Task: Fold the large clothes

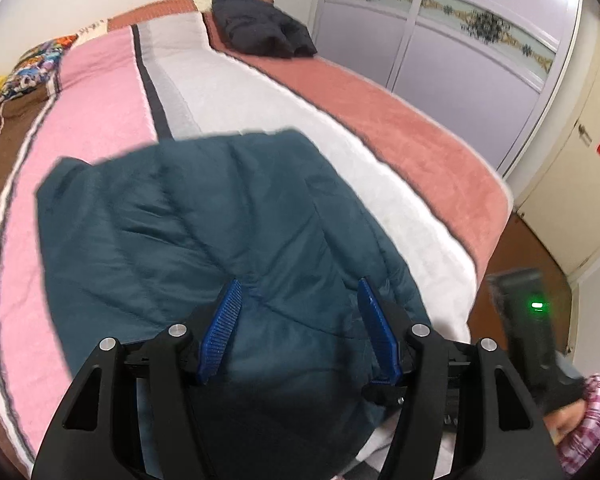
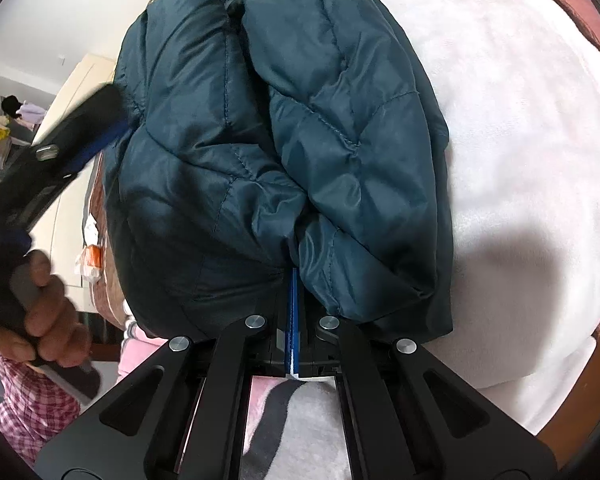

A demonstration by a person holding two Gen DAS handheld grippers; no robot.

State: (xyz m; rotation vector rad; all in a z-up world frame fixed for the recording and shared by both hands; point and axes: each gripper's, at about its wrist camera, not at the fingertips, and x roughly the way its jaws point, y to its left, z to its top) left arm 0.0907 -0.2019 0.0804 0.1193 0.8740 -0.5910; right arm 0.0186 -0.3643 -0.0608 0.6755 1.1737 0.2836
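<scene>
A teal quilted jacket (image 1: 200, 220) lies bunched and partly folded on the bed's white blanket stripe (image 1: 260, 92). My left gripper (image 1: 300, 282) hovers open just above the jacket's near part, with nothing between its blue pads (image 1: 224, 320). In the right wrist view the jacket (image 2: 340, 140) fills the middle. There my right gripper (image 2: 294, 276) is shut, its blue pads pressed together on a fold of the jacket's near edge. A hand (image 2: 48, 312) at the left holds the blurred left gripper beside the jacket.
The bed carries pink (image 1: 100, 92), white and rose (image 1: 400, 128) blanket stripes. A dark folded garment (image 1: 260, 24) lies at its far end, and patterned bedding (image 1: 32, 68) at the far left. A lilac wardrobe (image 1: 460, 64) and a cream door (image 1: 568, 168) stand to the right.
</scene>
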